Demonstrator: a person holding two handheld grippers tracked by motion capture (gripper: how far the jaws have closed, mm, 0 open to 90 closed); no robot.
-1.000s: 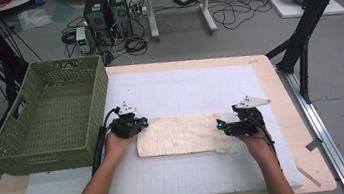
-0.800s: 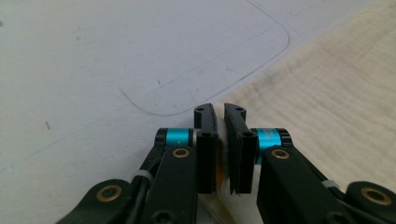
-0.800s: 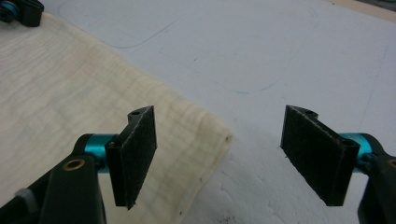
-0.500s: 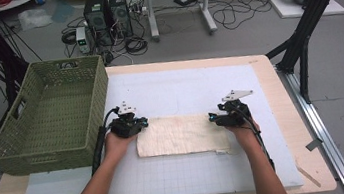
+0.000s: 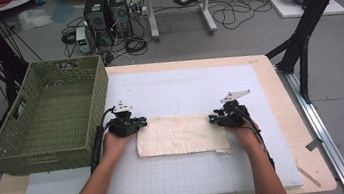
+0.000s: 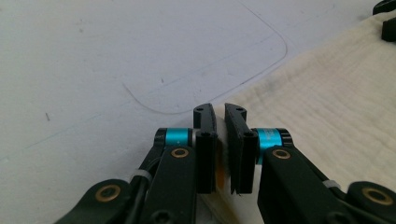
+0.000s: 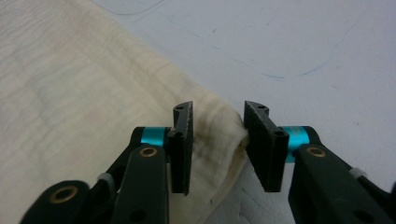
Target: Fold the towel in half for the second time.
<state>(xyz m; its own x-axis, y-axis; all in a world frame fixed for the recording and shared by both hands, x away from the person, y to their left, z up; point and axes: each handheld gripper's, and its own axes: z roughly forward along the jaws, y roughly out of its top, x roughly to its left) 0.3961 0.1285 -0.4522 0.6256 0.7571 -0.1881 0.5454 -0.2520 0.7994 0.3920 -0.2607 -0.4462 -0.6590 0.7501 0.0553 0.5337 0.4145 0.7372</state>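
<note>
Lying flat on the white gridded mat of the wooden table, a cream rectangular cloth is seen in the high view between the two hands, with the left gripper set at its far left corner and the right gripper at its far right corner; a green woven basket is placed at the left edge of the table, just beside the left hand, and black computer towers and cables are scattered on the floor beyond. In the left gripper view, the left gripper is shown with its jaws drawn nearly together, a thin fold of the cream cloth being pinched between the pads at the cloth's corner, while the white mat with a faint pen line is spread to the left. In the right gripper view, the right gripper is shown with its jaws having just been closing, a bunched corner of the cloth being gathered between them; the right pad is touched by the fabric, a little space is left at the other pad, and a firm grip cannot be confirmed.
</note>
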